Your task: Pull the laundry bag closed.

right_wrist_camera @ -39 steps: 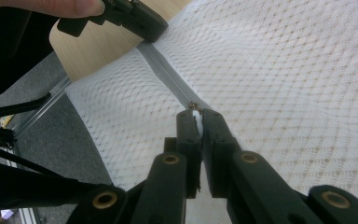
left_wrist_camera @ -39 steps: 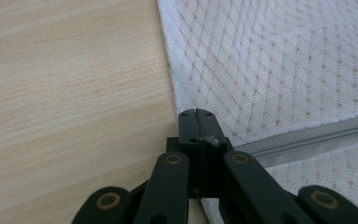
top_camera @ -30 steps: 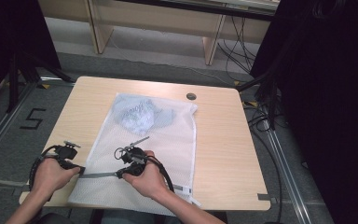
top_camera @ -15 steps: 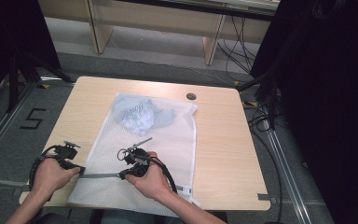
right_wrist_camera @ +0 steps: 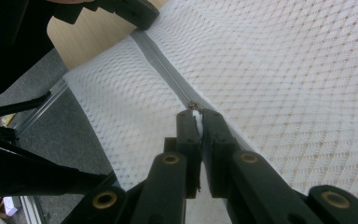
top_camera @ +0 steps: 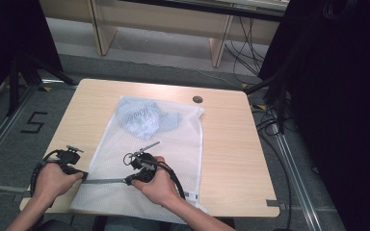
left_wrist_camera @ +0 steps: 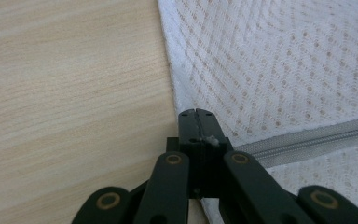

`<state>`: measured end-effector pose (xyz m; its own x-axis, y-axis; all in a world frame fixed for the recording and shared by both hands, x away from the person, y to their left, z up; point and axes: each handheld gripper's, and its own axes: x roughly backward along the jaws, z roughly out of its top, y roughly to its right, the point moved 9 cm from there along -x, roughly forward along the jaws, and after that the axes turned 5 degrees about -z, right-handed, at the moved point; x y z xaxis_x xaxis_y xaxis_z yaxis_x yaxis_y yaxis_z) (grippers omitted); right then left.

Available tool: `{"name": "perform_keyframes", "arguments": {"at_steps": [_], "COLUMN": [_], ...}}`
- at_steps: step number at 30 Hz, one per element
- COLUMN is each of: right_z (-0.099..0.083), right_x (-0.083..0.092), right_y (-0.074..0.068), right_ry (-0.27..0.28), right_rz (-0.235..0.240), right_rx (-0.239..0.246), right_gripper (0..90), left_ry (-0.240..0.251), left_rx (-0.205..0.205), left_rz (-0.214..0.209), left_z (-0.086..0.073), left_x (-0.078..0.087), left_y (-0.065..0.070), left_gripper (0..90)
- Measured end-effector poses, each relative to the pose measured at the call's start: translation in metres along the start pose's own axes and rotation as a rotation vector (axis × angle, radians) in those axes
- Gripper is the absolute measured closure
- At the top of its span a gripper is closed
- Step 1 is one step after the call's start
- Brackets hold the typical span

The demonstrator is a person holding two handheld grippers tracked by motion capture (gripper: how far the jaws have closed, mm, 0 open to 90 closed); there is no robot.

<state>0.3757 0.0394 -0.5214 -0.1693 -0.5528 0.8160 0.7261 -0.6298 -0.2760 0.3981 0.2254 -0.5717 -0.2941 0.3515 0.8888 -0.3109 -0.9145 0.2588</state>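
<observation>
Near the table's (top_camera: pixel 231 144) front edge, my left gripper (left_wrist_camera: pixel 196 122) pinches the mesh bag's (top_camera: pixel 173 139) zipper end while my right gripper (right_wrist_camera: pixel 196 116), clamped on the zipper pull (right_wrist_camera: pixel 193 108), seems mid-zip, needing a steady pull along the zipper (top_camera: pixel 103 181).

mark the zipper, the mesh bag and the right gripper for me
zipper (right_wrist_camera: pixel 161 63), right gripper view, on the grey tape ahead of the jaws.
mesh bag (top_camera: pixel 173 132), high view, on the bare white netting mid-bag.
right gripper (right_wrist_camera: pixel 196 114), right gripper view, between its fingertips, pinched on the zipper pull.
</observation>
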Motion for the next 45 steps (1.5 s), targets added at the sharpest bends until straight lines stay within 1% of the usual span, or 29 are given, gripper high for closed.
{"name": "perform_keyframes", "arguments": {"at_steps": [1,2,3,4,5,6,7,10,11,12,14,16,17,23,24,25,26,27,28,32,33,34,37,38,40,42,43,45], "right_z": [0.0000,-0.0007,-0.0009,-0.0025,-0.0024,-0.0022,-0.0021,-0.0043,-0.0046,-0.0042,-0.0054,-0.0055,-0.0057,-0.0061,-0.0069,-0.0061,-0.0064,-0.0061,-0.0065,-0.0071,-0.0075,-0.0068,-0.0075,-0.0079,-0.0091,-0.0088,-0.0090,-0.0088], "right_x": [-0.0003,0.0003,0.0004,0.0005,0.0011,0.0012,0.0012,0.0023,0.0025,0.0021,0.0026,0.0034,0.0036,0.0033,0.0041,0.0036,0.0040,0.0042,0.0045,0.0059,0.0061,0.0064,0.0071,0.0079,0.0083,0.0087,0.0093,0.0095], "right_y": [0.0009,-0.0003,0.0001,0.0030,0.0005,0.0007,0.0006,0.0014,0.0010,-0.0002,0.0013,0.0010,0.0005,0.0020,0.0007,0.0026,0.0028,0.0036,0.0029,0.0035,0.0044,0.0039,0.0049,0.0036,0.0053,0.0054,0.0053,0.0073], "right_ry": [0.002,-0.004,-0.005,-0.014,-0.015,-0.012,-0.009,-0.027,-0.026,-0.018,-0.021,-0.022,-0.024,-0.018,-0.026,-0.016,-0.019,-0.016,-0.020,-0.024,-0.028,-0.019,-0.022,-0.027,-0.034,-0.028,-0.031,-0.023], "right_rz": [-0.003,-0.003,-0.004,-0.020,-0.007,-0.002,-0.001,-0.016,-0.011,0.000,0.000,-0.007,0.000,-0.010,-0.003,-0.011,-0.014,-0.013,-0.008,-0.017,-0.025,-0.016,-0.021,-0.012,-0.024,-0.016,-0.016,-0.015], "right_rx": [0.003,-0.023,-0.022,-0.007,-0.024,-0.016,-0.023,-0.040,-0.040,-0.030,-0.022,-0.032,-0.033,-0.027,-0.035,-0.016,-0.020,-0.007,-0.014,-0.024,-0.021,-0.016,-0.015,-0.026,-0.036,-0.030,-0.037,-0.020], "right_gripper": [87.1,87.1,87.1,87.1,87.1,87.1,87.1,87.1,87.1,87.1,87.1,87.1,87.1,87.1,87.1,87.1,87.1,87.1,87.1,87.1,87.1,87.1,87.1,87.1,87.1,87.1,87.1,87.1], "left_ry": [0.000,0.000,0.000,0.000,0.000,-0.001,-0.001,-0.001,-0.001,0.004,0.004,0.004,0.004,0.003,0.003,0.004,0.004,0.003,0.003,0.002,0.002,0.002,0.001,0.001,-0.004,-0.004,-0.004,-0.007], "left_rx": [0.000,0.000,0.001,0.000,0.001,0.000,0.000,0.000,-0.003,-0.003,-0.002,-0.002,-0.002,-0.003,-0.003,-0.003,-0.002,-0.003,-0.004,-0.004,-0.004,-0.005,-0.004,-0.005,-0.006,-0.006,-0.006,-0.009], "left_rz": [0.000,0.000,0.000,0.000,-0.001,-0.001,0.000,0.001,0.001,0.001,0.001,0.001,0.001,0.002,0.002,0.002,0.002,0.002,0.002,0.002,0.003,0.003,0.003,0.003,0.005,0.005,0.005,0.006], "left_z": [0.0000,0.0000,0.0000,0.0000,0.0001,0.0000,0.0000,0.0001,0.0002,0.0005,0.0005,0.0006,0.0005,0.0006,0.0006,0.0006,0.0006,0.0006,0.0006,0.0006,0.0006,0.0006,0.0005,0.0005,0.0003,0.0004,0.0004,0.0002], "left_x": [0.0000,0.0000,0.0000,0.0000,-0.0001,0.0000,0.0000,-0.0001,-0.0001,-0.0004,-0.0004,-0.0005,-0.0005,-0.0005,-0.0005,-0.0005,-0.0005,-0.0005,-0.0005,-0.0004,-0.0004,-0.0004,-0.0004,-0.0004,-0.0003,-0.0004,-0.0002,-0.0001], "left_y": [0.0000,0.0000,0.0001,0.0000,0.0000,0.0000,0.0000,0.0001,0.0000,0.0001,0.0002,0.0002,0.0002,0.0003,0.0003,0.0002,0.0002,0.0002,0.0002,0.0003,0.0003,0.0002,0.0004,0.0004,0.0004,0.0004,0.0004,0.0002], "left_gripper": [89.8,89.8,89.8,89.8,89.8,89.7,89.8,89.8,89.8,89.8,89.8,89.7,89.8,89.8,89.8,89.8,89.8,89.8,89.7,89.8,89.8,89.8,89.8,89.8,89.8,89.8,89.8,89.8]}}
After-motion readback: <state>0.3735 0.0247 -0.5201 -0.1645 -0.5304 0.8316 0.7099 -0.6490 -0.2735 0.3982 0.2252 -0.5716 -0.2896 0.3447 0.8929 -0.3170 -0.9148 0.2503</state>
